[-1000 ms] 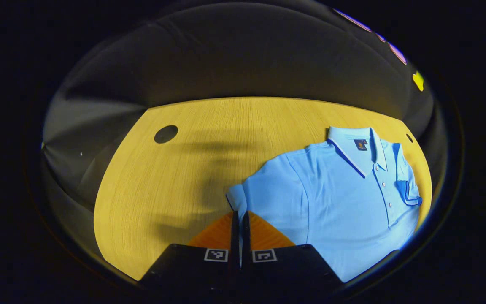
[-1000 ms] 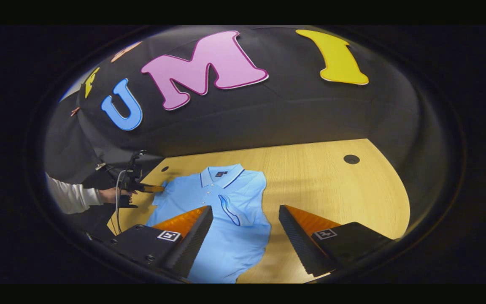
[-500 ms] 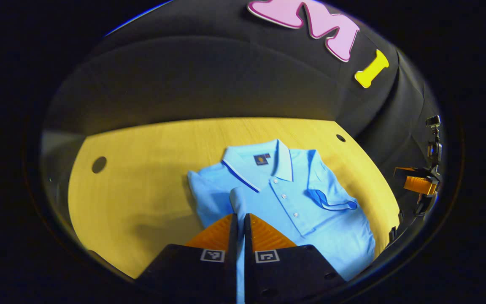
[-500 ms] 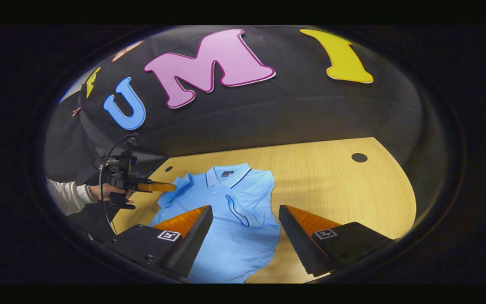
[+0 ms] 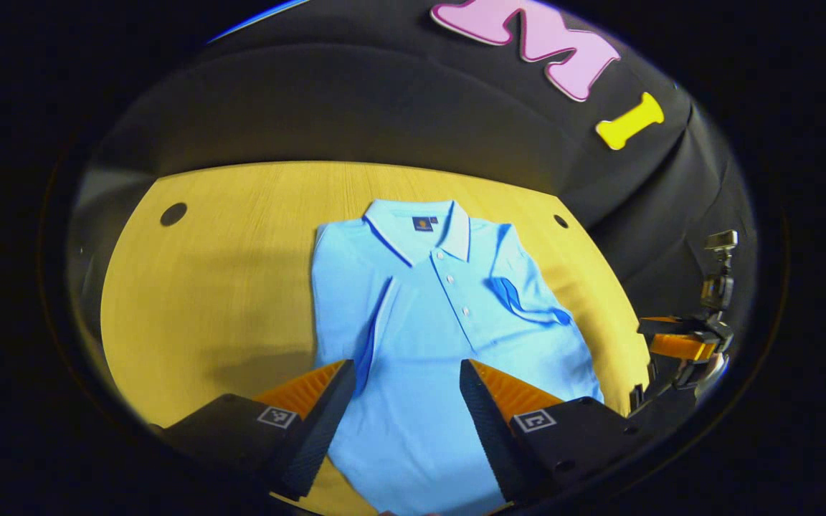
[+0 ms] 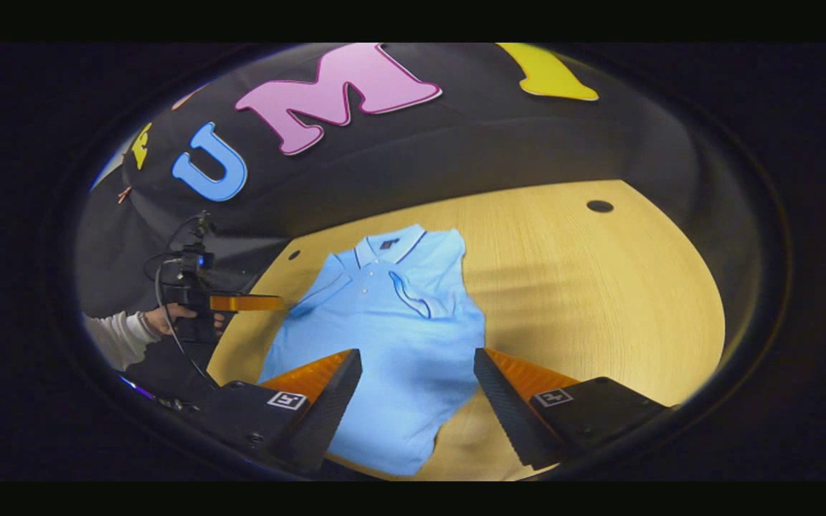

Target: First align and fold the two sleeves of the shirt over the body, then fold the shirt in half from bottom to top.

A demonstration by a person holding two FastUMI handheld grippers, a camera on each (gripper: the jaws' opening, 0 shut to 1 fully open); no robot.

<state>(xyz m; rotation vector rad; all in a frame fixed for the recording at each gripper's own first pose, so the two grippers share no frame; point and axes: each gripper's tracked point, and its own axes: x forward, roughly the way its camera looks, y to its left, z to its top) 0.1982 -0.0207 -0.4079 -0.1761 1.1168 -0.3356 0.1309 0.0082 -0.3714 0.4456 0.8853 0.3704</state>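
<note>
Left sleeve [image 5: 347, 287] released and laid over body of light-blue polo shirt [image 5: 442, 337] flat on yellow wooden surface [image 5: 205, 301]; left gripper [image 5: 406, 408] jaws now spread, empty. Right gripper [image 6: 416, 401] jaws spread, empty. Bottom-to-top fold judged next.

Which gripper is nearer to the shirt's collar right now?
Hard to call; perhaps left. The left gripper hangs open over the shirt body below the collar; the right gripper hangs open above the hem end.
</note>
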